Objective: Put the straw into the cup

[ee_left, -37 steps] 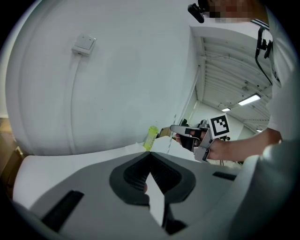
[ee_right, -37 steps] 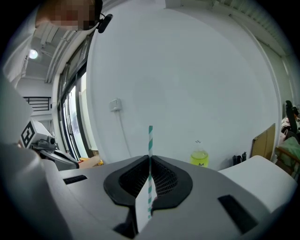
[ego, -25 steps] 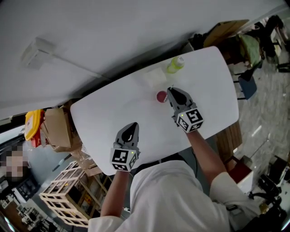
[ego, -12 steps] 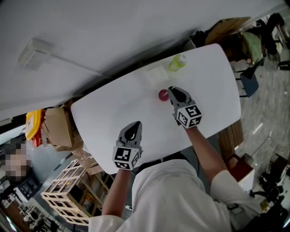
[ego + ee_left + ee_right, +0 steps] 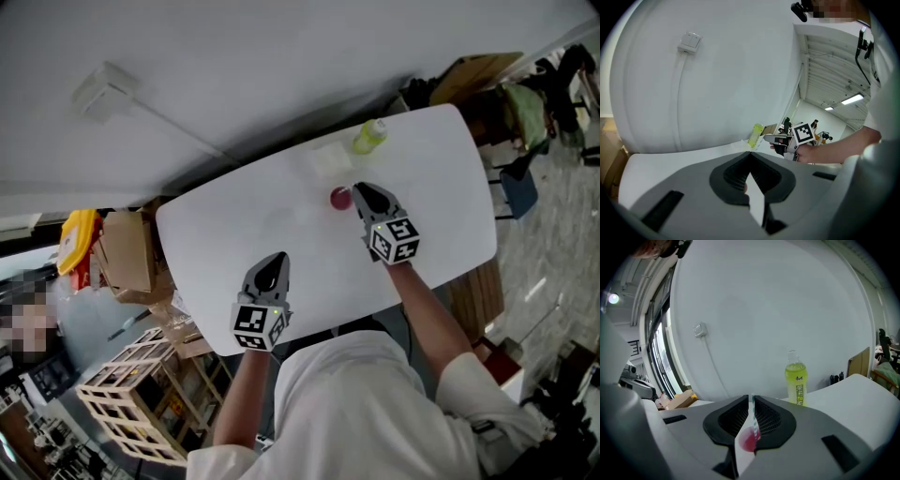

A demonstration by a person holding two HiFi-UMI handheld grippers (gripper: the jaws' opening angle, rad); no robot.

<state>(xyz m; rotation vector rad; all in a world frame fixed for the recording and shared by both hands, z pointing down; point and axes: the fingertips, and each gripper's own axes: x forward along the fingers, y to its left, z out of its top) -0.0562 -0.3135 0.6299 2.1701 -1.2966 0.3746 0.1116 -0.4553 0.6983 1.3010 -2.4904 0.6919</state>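
A small red cup [image 5: 339, 197] stands on the white table [image 5: 225, 234], just left of my right gripper [image 5: 357, 188]. In the right gripper view, that gripper [image 5: 751, 401] is shut on a thin white straw with teal stripes [image 5: 751, 416], held upright between the jaws. The straw's lower end overlaps the red cup [image 5: 748, 441] seen through the gap below; whether it is inside I cannot tell. My left gripper [image 5: 277, 258] rests near the table's front edge with its jaws shut and nothing between them [image 5: 750, 157].
A green drink bottle [image 5: 368, 136] stands at the table's far edge, with a white square sheet [image 5: 330, 159] beside it. The bottle [image 5: 796, 383] is right of the jaws in the right gripper view. Cardboard boxes [image 5: 127, 253] and a wooden crate [image 5: 127, 408] sit left of the table.
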